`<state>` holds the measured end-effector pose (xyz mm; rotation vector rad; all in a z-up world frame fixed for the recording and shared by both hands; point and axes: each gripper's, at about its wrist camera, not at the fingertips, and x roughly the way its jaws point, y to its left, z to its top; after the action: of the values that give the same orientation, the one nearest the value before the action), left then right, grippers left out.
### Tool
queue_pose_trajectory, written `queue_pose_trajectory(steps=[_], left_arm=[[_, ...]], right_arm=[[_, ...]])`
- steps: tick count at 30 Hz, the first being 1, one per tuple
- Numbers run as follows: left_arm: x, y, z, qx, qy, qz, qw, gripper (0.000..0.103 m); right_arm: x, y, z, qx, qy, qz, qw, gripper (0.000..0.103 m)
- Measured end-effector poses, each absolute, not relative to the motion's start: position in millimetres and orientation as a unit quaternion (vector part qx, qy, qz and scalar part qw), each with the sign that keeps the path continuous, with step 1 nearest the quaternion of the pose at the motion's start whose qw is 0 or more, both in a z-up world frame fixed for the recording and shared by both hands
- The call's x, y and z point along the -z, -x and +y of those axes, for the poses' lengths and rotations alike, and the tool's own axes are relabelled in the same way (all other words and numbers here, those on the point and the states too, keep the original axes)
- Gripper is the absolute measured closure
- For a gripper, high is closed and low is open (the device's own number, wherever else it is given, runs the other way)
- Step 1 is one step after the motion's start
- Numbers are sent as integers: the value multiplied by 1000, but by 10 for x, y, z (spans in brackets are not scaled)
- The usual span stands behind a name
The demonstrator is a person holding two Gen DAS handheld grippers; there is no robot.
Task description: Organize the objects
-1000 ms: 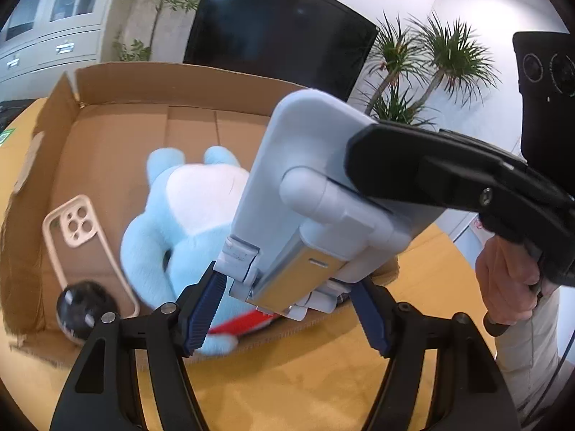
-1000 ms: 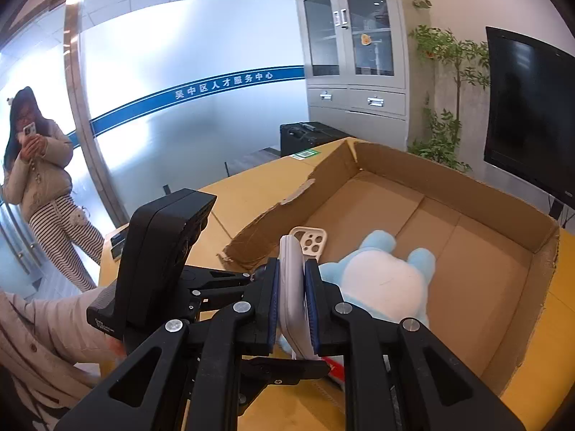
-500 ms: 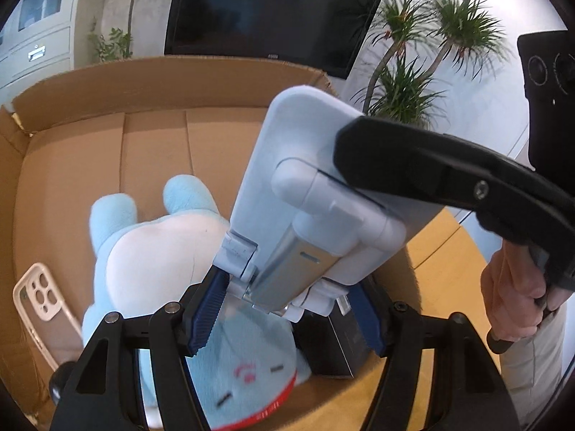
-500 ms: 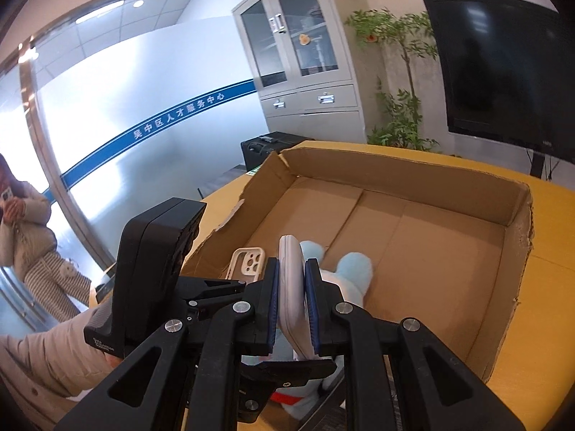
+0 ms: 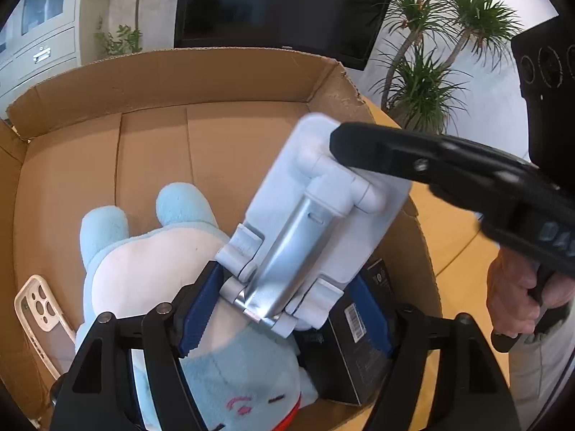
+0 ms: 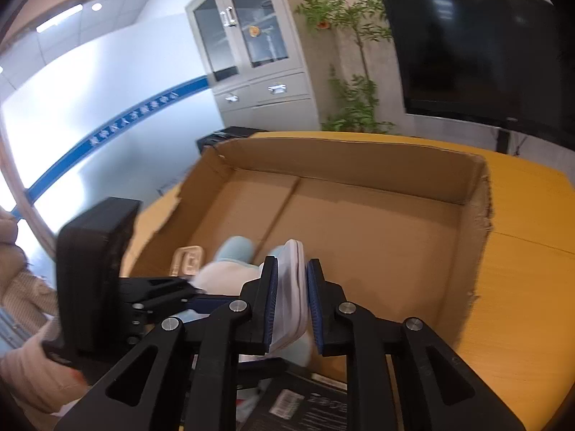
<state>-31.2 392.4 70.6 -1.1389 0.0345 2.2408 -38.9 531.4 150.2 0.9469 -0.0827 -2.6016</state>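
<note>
Here the white stand (image 5: 316, 215) is flanked by the widened left claw (image 5: 287, 305), whose jaws have just been opening, and kept between the right claw's (image 6: 291, 301) jaws above the cardboard box (image 5: 215, 75).

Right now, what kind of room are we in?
Probably an office or meeting room: a large wall-mounted screen, a grey glass-door filing cabinet, and potted plants around a wooden table.
</note>
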Motion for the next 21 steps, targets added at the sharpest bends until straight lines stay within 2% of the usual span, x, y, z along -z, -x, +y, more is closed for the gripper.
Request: queue_pose_trajectory(steps=[4, 7, 9, 11, 12, 17, 20, 21], left_arm=[[-727, 310, 3948, -853, 427, 10, 300, 25], [-769, 312, 3921, -853, 429, 6, 298, 24], [-784, 285, 3884, -855, 428, 15, 293, 23], [-806, 240, 3810, -862, 421, 18, 283, 22], [-819, 223, 3767, -865, 418, 16, 278, 20], [-938, 81, 3444, -887, 394, 6, 241, 17], [-960, -71, 3245, -900, 376, 13, 221, 1], [-959, -141, 3167, -908, 362, 17, 213, 1]], right_arm=[[-1370, 489, 5291, 918, -372, 36, 133, 84], [-1301, 471, 5255, 917, -378, 65, 107, 71], [-1317, 418, 5255, 921, -370, 79, 90, 46], [-1377, 343, 5228, 926, -356, 91, 82, 28], [-1412, 300, 5207, 930, -347, 98, 78, 23], [-1616, 16, 4985, 945, -308, 104, 38, 14], [-1663, -256, 4909, 954, -288, 81, 24, 1], [-1662, -331, 4884, 956, -285, 72, 23, 0]])
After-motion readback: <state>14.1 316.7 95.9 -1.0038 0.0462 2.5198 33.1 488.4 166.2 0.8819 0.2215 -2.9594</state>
